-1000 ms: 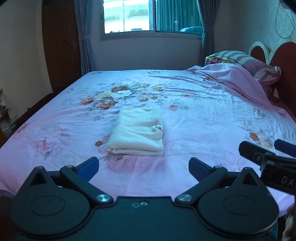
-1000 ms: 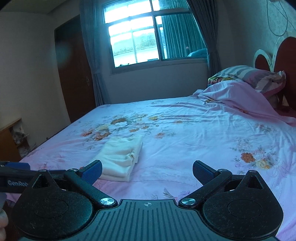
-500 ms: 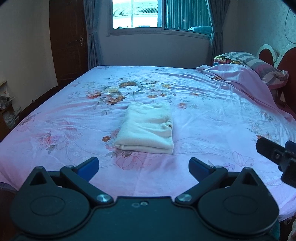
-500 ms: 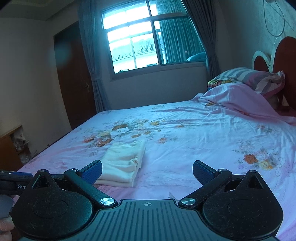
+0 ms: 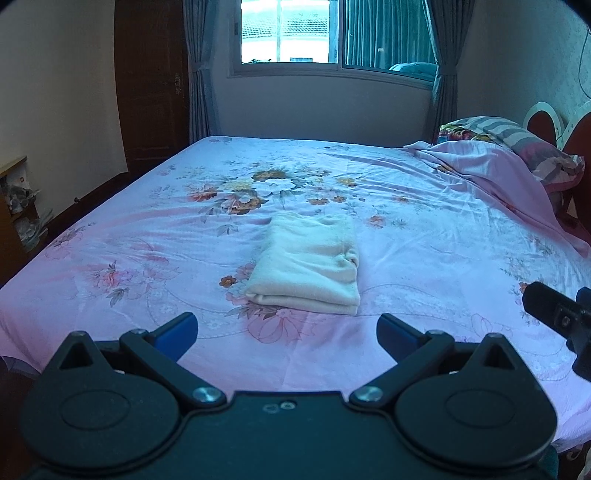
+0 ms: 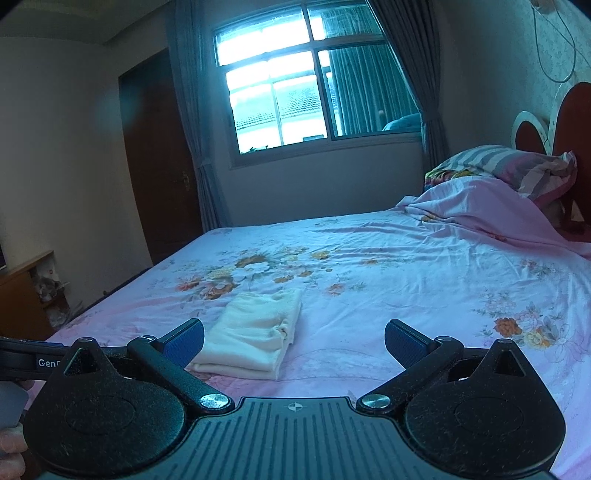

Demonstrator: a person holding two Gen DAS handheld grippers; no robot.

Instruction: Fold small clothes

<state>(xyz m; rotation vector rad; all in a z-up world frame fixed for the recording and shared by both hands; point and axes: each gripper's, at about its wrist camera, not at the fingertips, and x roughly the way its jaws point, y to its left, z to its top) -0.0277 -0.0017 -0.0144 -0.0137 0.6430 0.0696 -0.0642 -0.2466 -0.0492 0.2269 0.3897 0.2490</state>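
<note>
Garment position: folded cream garment point(image 5: 308, 264) lies flat on the floral bedsheet point(image 5: 424, 229), near the bed's front edge
Bearing: dead ahead of the left gripper point(image 5: 287, 326); ahead and to the left of the right gripper point(image 6: 294, 338)
Long axis: runs away from the cameras, layered fold edge facing them
Nearer gripper: judged left
Jaw state: both spread wide, empty, clear of the cloth
View difference: right wrist view shows the garment's bunched right side; left wrist view shows the other gripper's tip at right

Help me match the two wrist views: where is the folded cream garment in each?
Left wrist: folded cream garment lies centre, beyond the open jaws.
Right wrist: folded cream garment lies lower left, just past the left fingertip.
Shared landmark: the window.
</note>
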